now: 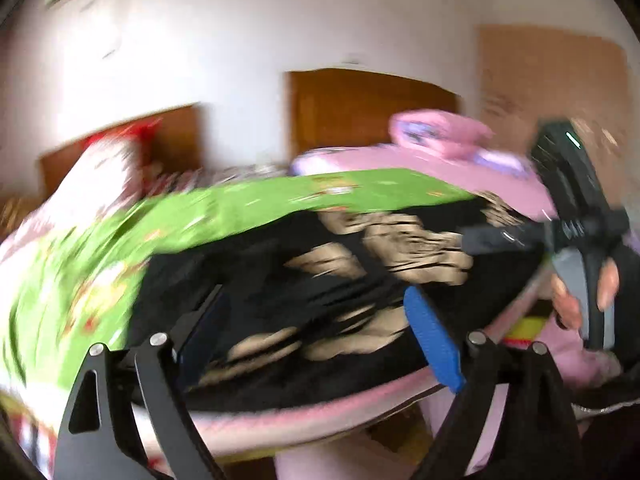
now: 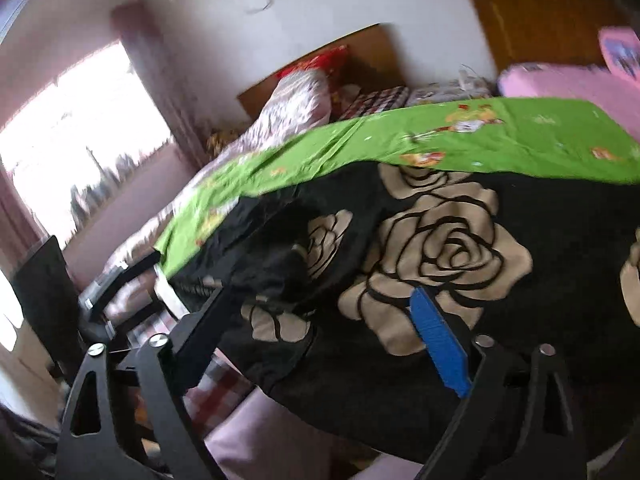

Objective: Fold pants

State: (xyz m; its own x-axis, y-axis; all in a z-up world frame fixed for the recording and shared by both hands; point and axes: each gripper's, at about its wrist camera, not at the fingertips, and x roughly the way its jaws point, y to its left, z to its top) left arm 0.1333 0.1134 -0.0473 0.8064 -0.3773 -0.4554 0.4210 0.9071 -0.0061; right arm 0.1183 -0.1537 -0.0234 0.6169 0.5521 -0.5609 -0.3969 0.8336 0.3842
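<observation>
Black pants with a large beige rose print [image 2: 440, 248] lie spread on a bed, over a green sheet [image 2: 480, 140]. In the blurred left wrist view the pants [image 1: 280, 264] fill the middle. My left gripper [image 1: 316, 292] hovers over them, open, with no cloth pinched between its fingers. My right gripper [image 2: 320, 294] is also open, above the near edge of the pants, beside a bunched dark fold [image 2: 272, 256]. A person's hand in a dark fingerless glove [image 1: 608, 280] holds the other gripper's handle at the right of the left wrist view.
Pink bedding and a pink pillow [image 1: 440, 132] lie at the far right of the bed. A rolled floral quilt [image 2: 296, 104] rests against the wooden headboard [image 2: 360, 56]. A bright window [image 2: 80, 128] and a black chair [image 2: 44, 296] are at the left.
</observation>
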